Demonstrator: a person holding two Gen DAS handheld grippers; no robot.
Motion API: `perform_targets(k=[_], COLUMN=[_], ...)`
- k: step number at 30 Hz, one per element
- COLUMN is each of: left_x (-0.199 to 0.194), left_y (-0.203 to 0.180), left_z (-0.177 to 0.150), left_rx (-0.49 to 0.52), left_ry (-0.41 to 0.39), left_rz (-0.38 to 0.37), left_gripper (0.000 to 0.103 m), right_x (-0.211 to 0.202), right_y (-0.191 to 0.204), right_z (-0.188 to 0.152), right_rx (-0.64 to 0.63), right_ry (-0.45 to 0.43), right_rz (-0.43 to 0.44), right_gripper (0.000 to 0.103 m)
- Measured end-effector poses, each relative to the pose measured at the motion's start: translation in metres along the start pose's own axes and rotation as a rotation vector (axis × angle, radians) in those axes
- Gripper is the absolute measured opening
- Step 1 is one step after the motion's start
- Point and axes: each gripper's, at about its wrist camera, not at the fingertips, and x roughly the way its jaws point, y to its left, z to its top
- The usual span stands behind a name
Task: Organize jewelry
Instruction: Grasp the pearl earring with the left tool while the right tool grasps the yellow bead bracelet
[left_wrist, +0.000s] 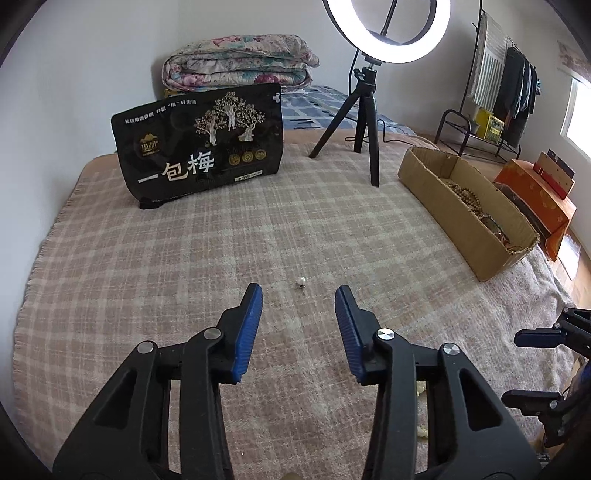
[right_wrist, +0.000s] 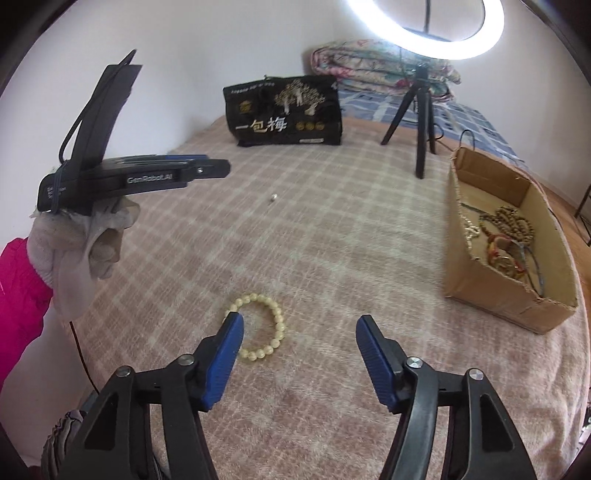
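Round cream bead bracelet lies on fuzzy plaid blanket.

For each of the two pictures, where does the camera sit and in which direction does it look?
Left wrist: sits on the left gripper, looking forward over the blanket at a small pearl bead; its open fingers show, and the right gripper's tips at the right edge.
Right wrist: sits on the right gripper, open over a yellow bead bracelet; the left gripper and gloved left hand show.
Shared: the black bag, ring light tripod, cardboard box, the bead.
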Motion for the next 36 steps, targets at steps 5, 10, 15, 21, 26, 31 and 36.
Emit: perform_targets(k=[5, 10, 15, 21, 26, 31, 36], left_x=[0.021, 0.045, 0.064, 0.08, 0.088, 0.093, 0.095], left_y=[0.001, 0.001, 0.001, -0.002, -0.003, -0.001, 0.0], left_z=[-0.002, -0.003, -0.001, 0.004, 0.006, 0.005, 0.005], left_rx=[-0.009, -0.03, -0.047, -0.048, -0.046, -0.046, -0.043], left_ry=[0.023, 0.054, 0.076, 0.089, 0.096, 0.102, 0.102], left_rz=[-0.014, -0.045, -0.046, -0.052, -0.037, -0.025, -0.024], left_gripper=[0.035, 0.034, 0.029, 0.029, 0.029, 0.023, 0.015], right_x=[0.016, 0.031, 0.042, 0.047, 0.05, 0.054, 0.058], right_y=[0.002, 0.001, -0.003, -0.006, -0.005, -0.001, 0.0], right_z=[-0.002, -0.006, -0.006, -0.005, -0.004, -0.004, -0.002], right_rx=[0.002, 0.019, 0.039, 0.051, 0.048, 0.039, 0.033], right_ry=[0.038, 0.063, 0.076, 0.083, 0.087, 0.094, 0.099], right_rz=[0.022, 0.025, 0.036, 0.056, 0.074, 0.081, 0.078], right_gripper=[0.056, 0.051, 0.045, 0.041, 0.038, 0.037, 0.036])
